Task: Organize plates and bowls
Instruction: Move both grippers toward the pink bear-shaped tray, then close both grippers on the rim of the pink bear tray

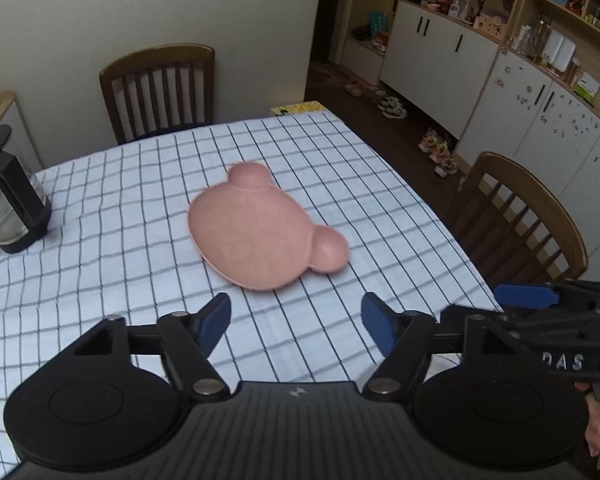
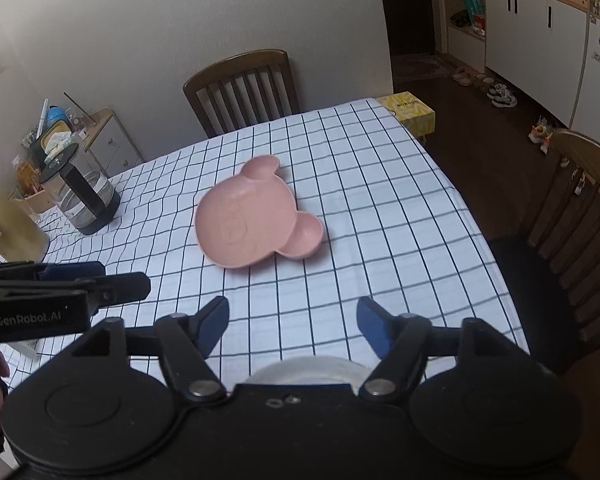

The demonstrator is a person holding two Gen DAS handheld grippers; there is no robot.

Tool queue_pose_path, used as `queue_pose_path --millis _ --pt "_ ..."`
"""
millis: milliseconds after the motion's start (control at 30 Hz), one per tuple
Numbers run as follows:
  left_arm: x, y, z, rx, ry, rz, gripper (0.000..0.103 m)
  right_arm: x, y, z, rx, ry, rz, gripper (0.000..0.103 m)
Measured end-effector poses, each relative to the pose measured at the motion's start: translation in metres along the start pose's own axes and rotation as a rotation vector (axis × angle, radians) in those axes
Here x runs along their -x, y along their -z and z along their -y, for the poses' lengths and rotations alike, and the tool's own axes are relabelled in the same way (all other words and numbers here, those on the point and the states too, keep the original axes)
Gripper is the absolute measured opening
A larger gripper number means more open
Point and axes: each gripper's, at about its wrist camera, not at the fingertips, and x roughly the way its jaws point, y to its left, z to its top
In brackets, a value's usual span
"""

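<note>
Plate: the pink bear-shaped plate point(image 1: 260, 232) lies flat near the middle of the counter point(image 1: 100, 280), ears toward the far chair and the right side; it is free of both grippers, so it looks set down rather than carried.
Left gripper: the left gripper point(image 1: 296, 324) hangs on the near side of the plate, jaws wide apart and empty, tilted down at it.
Right gripper: the right gripper point(image 2: 292, 326) is likewise on the near side of the plate, jaws spread with nothing between them.
White dish: a white rim point(image 2: 312, 368), nearer than the plate, shows just under the right gripper; bowl or plate, I cannot tell.
Kettle: a glass kettle point(image 2: 84, 196) stands left of the plate, well apart.
Judgement: the plate sits in open reach, probably awaiting stacking with the white dish.
</note>
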Motion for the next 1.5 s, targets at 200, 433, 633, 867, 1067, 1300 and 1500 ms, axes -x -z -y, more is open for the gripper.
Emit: queue_pose_path --millis 200,433,633,867,1067,1300,1500 --pt "-0.027 -0.027 -0.024 0.020 -0.044 0.009 0.077 -0.028 -0.013 -0.013 0.015 0.041 0.020 0.096" --pt "-0.075 -0.068 -0.050 0.037 -0.124 -0.019 0.077 -0.074 -0.029 -0.013 -0.053 0.089 0.008 0.100" --pt "-0.129 -0.103 -0.071 0.015 -0.167 -0.070 0.077 -0.123 -0.039 -0.010 -0.124 0.117 -0.058 0.099" --pt "-0.192 -0.127 -0.095 0.056 -0.168 -0.153 0.077 -0.171 -0.046 -0.012 -0.153 0.128 -0.125 0.096" --pt "-0.237 -0.130 -0.106 0.071 -0.169 -0.217 0.077 -0.205 -0.044 -0.019 -0.180 0.122 -0.192 0.091" --pt "-0.271 -0.129 -0.112 0.067 -0.193 -0.263 0.077 -0.228 -0.042 -0.018 -0.229 0.121 -0.236 0.079" --pt "-0.291 -0.129 -0.117 0.109 -0.156 -0.296 0.071 -0.240 -0.045 -0.016 -0.255 0.111 -0.257 0.075"
